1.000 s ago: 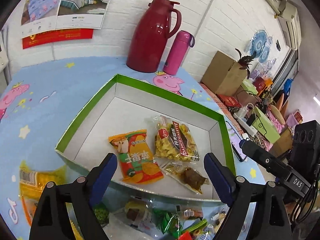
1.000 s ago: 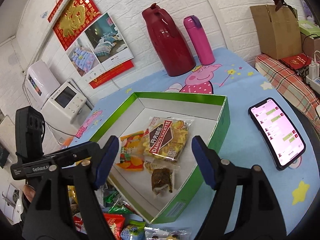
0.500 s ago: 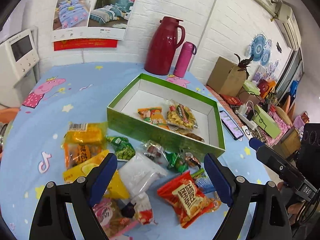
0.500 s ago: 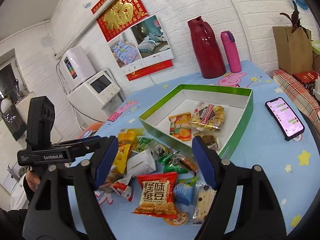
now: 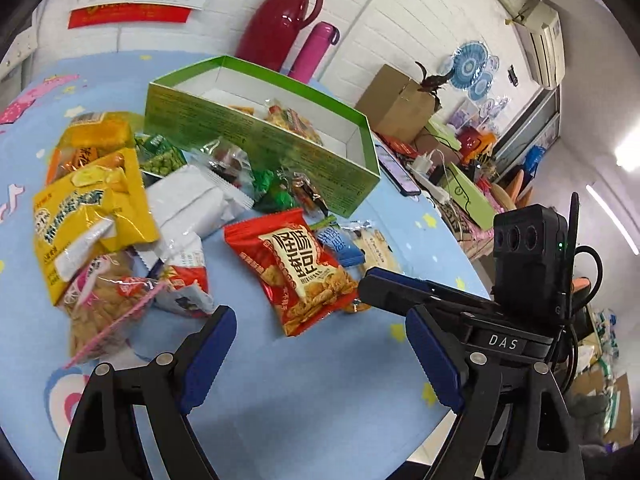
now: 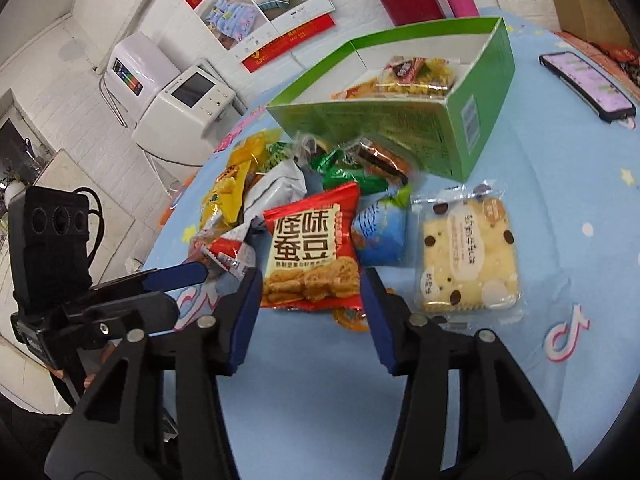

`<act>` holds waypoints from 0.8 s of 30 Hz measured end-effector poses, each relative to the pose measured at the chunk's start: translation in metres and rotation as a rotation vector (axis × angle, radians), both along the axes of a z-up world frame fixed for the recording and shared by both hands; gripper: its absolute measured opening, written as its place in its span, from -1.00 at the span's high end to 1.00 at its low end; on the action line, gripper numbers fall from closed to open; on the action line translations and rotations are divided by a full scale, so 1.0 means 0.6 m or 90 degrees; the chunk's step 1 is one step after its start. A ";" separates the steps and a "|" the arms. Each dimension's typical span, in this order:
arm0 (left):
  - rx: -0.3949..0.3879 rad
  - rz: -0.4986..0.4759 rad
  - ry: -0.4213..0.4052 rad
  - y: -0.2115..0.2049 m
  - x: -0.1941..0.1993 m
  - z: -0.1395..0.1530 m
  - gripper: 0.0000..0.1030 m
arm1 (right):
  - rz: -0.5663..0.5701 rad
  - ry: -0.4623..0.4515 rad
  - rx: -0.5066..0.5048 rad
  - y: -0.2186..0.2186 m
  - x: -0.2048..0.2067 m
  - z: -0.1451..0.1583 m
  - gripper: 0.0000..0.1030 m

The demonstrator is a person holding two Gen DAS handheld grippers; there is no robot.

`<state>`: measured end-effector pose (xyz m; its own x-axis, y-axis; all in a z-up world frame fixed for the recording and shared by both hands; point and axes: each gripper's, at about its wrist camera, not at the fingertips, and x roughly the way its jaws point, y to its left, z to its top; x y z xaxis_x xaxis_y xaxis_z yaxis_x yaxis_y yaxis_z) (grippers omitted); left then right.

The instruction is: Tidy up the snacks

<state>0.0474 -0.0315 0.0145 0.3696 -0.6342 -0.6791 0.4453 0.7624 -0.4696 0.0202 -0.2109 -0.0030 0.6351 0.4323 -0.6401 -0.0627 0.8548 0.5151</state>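
Note:
A red broad-bean snack bag [image 6: 310, 252] lies on the blue tablecloth in front of the green box [image 6: 380, 128]. My right gripper [image 6: 312, 312] is open and low, its fingertips flanking the bag's lower edge. Beside the bag lie a blue packet [image 6: 380, 228] and a clear-wrapped cake [image 6: 468, 252]. My left gripper [image 5: 320, 360] hangs open over bare cloth, with the same red bag [image 5: 300, 268] just ahead and the right gripper's finger [image 5: 400, 284] at its corner. The green box [image 5: 260, 148] holds a few snack packets [image 5: 292, 120]. Yellow bags [image 5: 88, 208] and a white packet [image 5: 192, 200] lie left.
A red thermos [image 5: 280, 20] and a pink bottle [image 5: 316, 52] stand behind the box. A phone [image 6: 586, 84] lies right of it. A white machine [image 6: 188, 104] stands beyond the table's left edge, and a cardboard box [image 5: 396, 100] and clutter beyond the right.
Both grippers pulled back from over the box and dropped low over the loose snacks. The right gripper's jaws have narrowed around the red bag's lower edge.

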 end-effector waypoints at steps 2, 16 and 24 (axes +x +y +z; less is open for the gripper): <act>0.002 -0.006 0.011 -0.014 0.012 -0.013 -0.52 | -0.003 0.003 0.004 -0.004 0.003 -0.007 -0.03; 0.033 0.039 0.060 -0.038 0.096 -0.071 -0.01 | 0.024 0.032 0.000 -0.016 0.042 -0.033 0.04; 0.037 0.014 0.052 -0.044 0.099 -0.076 0.04 | 0.041 0.037 0.011 -0.018 0.048 -0.040 0.23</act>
